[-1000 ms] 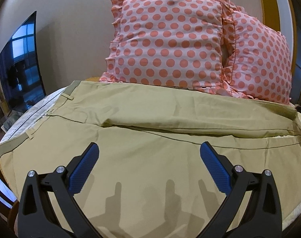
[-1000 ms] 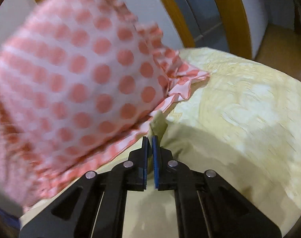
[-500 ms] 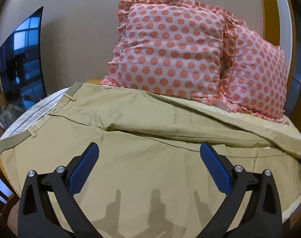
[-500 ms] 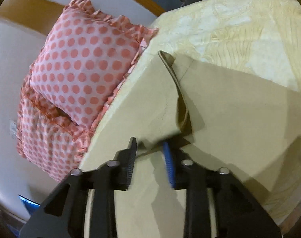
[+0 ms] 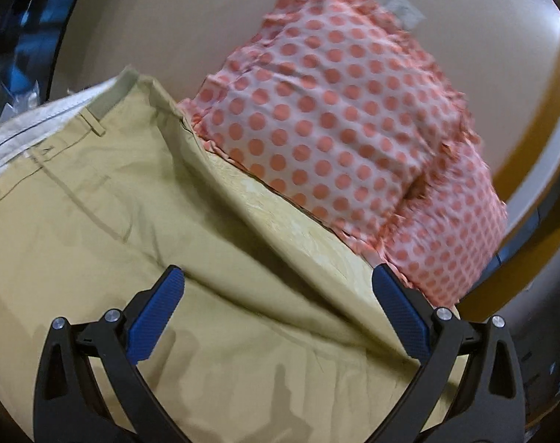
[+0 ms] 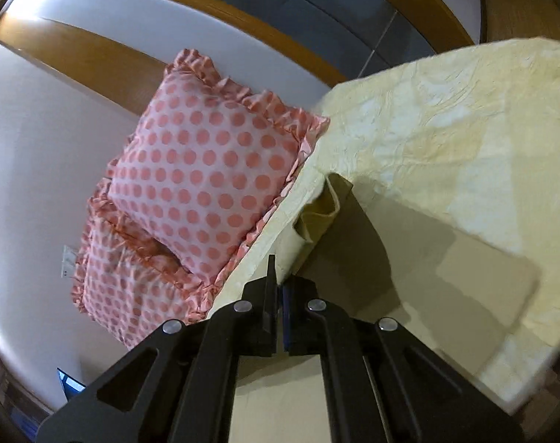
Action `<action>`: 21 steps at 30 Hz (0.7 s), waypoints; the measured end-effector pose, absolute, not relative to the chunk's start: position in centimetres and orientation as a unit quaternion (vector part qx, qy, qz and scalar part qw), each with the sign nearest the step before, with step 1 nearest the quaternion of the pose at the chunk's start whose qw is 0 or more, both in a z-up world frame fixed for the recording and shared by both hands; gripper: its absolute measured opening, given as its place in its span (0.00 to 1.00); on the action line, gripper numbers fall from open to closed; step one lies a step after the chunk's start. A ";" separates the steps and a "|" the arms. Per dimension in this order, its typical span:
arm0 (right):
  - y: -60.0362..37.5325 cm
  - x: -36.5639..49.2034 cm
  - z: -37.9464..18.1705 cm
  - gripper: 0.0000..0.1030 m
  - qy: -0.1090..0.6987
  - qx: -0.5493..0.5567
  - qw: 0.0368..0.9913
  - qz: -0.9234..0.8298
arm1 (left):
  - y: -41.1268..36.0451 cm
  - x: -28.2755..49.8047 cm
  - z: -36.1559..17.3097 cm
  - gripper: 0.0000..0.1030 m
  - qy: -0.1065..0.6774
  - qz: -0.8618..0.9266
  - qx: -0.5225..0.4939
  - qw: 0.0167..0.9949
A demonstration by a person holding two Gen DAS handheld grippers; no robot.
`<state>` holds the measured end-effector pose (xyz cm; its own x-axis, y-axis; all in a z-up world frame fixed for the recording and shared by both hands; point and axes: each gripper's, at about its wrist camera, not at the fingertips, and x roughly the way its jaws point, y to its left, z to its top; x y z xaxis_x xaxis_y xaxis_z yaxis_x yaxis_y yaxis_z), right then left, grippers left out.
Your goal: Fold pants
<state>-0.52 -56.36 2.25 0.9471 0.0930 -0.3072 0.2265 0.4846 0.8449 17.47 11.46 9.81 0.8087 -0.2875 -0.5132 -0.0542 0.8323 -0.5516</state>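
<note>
Khaki pants point(image 5: 139, 221) lie spread on the bed, waistband at the upper left of the left wrist view, one leg lifted in a ridge toward the lower right. My left gripper point(image 5: 276, 313) is open and empty, hovering over the pants. My right gripper point(image 6: 279, 295) is shut on the pant leg hem point(image 6: 318, 214), holding that leg end lifted above the bed. The other leg point(image 6: 483, 288) lies flat to the right.
Two pink polka-dot pillows point(image 5: 335, 129) lean on the wall behind the pants, also in the right wrist view point(image 6: 206, 177). A pale yellow bedspread point(image 6: 464, 118) covers the bed, edge at right. A dark screen point(image 5: 17, 37) stands far left.
My right gripper went from shut to open and has shut again on the pant leg hem, lifting it. My left gripper has tilted and swung toward the pillows, still open.
</note>
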 end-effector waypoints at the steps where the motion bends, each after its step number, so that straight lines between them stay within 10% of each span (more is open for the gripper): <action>1: -56.3 -0.7 2.3 0.01 0.157 0.507 0.846 -0.038 | 11.8 19.4 9.7 0.97 0.314 -0.051 -0.280 0.906; 7: -56.1 -0.8 2.6 0.02 0.159 0.499 0.851 -0.043 | 13.0 28.9 7.4 0.83 0.381 0.019 -0.260 0.887; 11: -56.2 -0.3 2.9 0.02 0.163 0.489 0.856 -0.042 | 13.5 32.0 5.4 0.07 0.426 0.013 -0.259 0.867; 21: -57.9 -2.5 2.8 0.02 0.159 0.467 0.867 -0.074 | 16.2 10.8 9.5 0.13 0.343 -0.005 -0.241 0.908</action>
